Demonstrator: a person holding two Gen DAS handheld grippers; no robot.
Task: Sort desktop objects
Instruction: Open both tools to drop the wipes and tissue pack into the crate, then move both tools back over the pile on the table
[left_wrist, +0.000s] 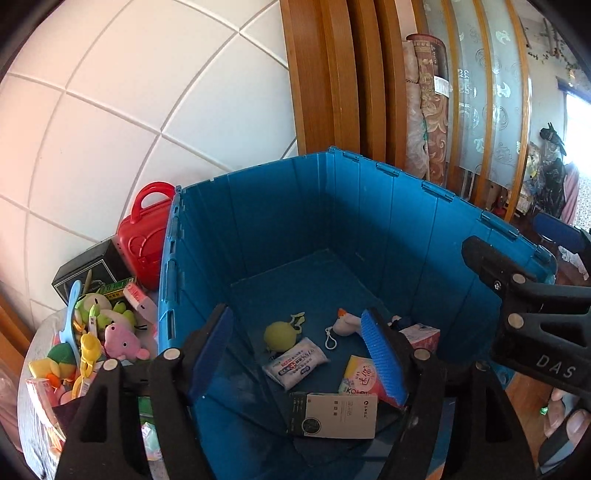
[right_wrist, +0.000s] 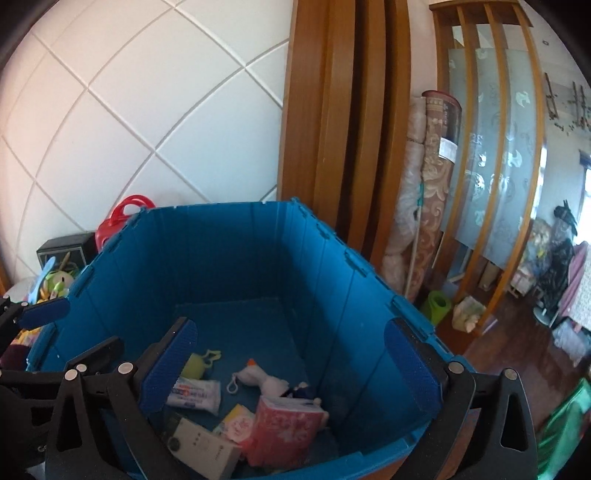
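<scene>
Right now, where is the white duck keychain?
The white duck keychain lies on the floor of the blue crate, between the green plush ball and the pink tissue pack.

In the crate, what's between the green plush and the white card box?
The wipes pack lies between green plush and card box; left wrist view.

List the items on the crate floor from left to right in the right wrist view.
Green plush → wipes packet → white box → white duck plush → pink tissue pack.
</scene>
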